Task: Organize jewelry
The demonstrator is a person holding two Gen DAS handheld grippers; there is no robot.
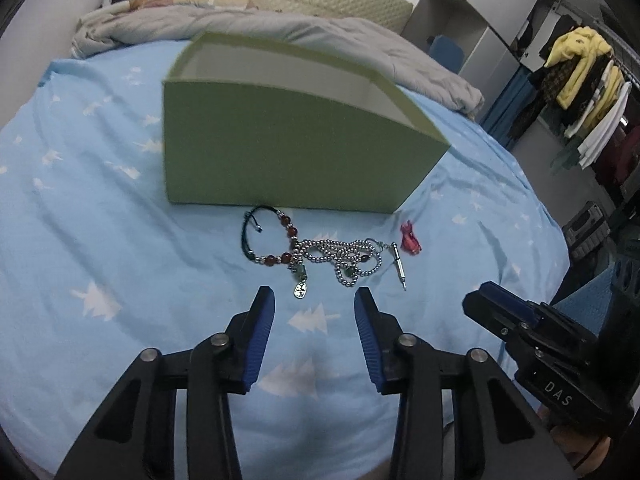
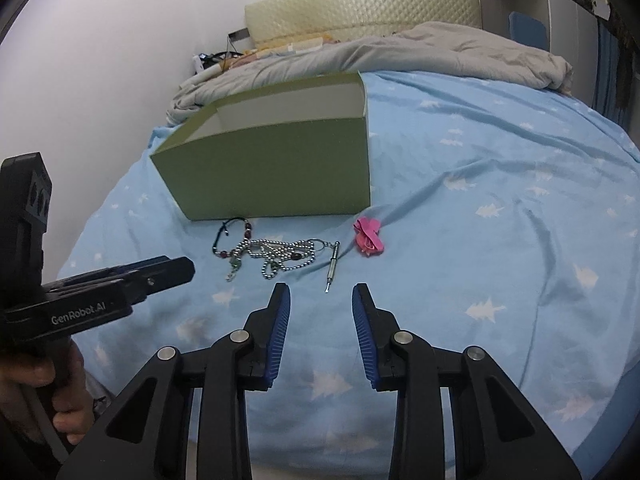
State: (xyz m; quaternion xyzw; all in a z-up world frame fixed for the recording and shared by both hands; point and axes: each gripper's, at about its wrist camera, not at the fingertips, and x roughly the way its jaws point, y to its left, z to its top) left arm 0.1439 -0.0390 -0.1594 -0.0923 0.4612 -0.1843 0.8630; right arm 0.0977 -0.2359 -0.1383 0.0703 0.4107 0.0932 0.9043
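An open green box [image 1: 276,148] [image 2: 276,172] with a white inside stands on the blue bedsheet. In front of it lie a black-cord bracelet with red beads [image 1: 272,240] [image 2: 236,240], a tangled silver bead chain [image 1: 340,256] [image 2: 276,254] with a small metal pendant [image 1: 399,266] [image 2: 332,266], and a pink-red hair clip [image 1: 410,238] [image 2: 368,236]. My left gripper [image 1: 315,296] is open and empty just short of the chain. My right gripper [image 2: 320,294] is open and empty just short of the pendant. Each gripper shows from the side in the other's view.
The blue sheet with white tree prints [image 1: 80,200] covers the bed. A grey quilt [image 1: 280,28] and pillows lie behind the box. A clothes rack [image 1: 580,80] and cabinets stand to the right of the bed.
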